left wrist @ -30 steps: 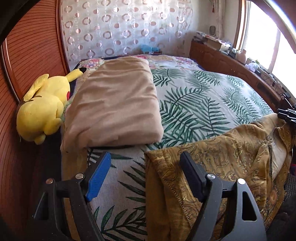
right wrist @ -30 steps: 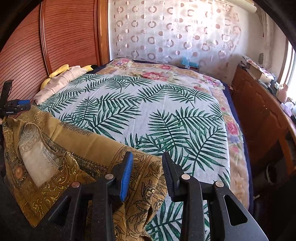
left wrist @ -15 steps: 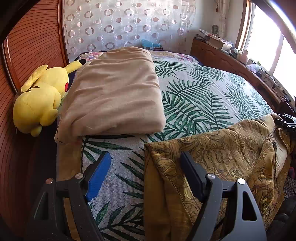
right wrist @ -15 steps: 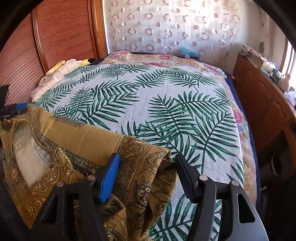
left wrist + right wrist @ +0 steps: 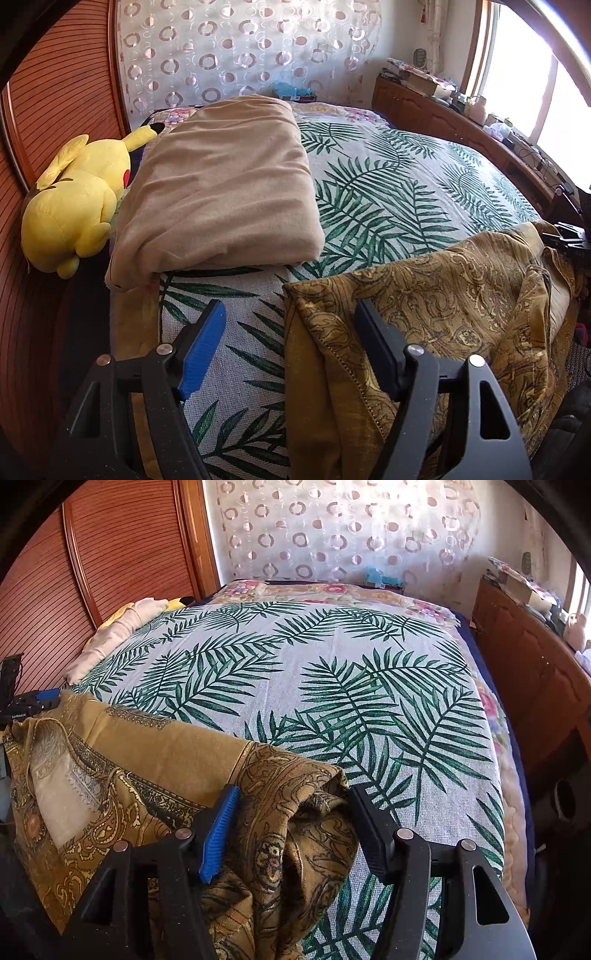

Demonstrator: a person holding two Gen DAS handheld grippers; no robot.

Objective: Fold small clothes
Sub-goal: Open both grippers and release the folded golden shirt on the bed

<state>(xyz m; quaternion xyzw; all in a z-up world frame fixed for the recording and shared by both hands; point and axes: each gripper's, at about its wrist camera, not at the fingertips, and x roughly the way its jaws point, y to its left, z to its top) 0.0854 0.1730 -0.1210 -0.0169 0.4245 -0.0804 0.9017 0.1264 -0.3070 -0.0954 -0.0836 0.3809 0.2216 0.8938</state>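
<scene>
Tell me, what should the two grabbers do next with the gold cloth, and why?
Probably close both on the gold cloth. The left gripper and right gripper, whose jaws have just been moving, stand open around its two near corners, gripping nothing.

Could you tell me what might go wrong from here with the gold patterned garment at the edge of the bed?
1. The gold patterned garment hangs over the bed's near edge, so it may slide off.
2. The right gripper has just been opening, and the bunched corner between its jaws looks unclamped; closing could catch several layers.
3. The left gripper straddles only the garment's edge and may miss it.
</scene>
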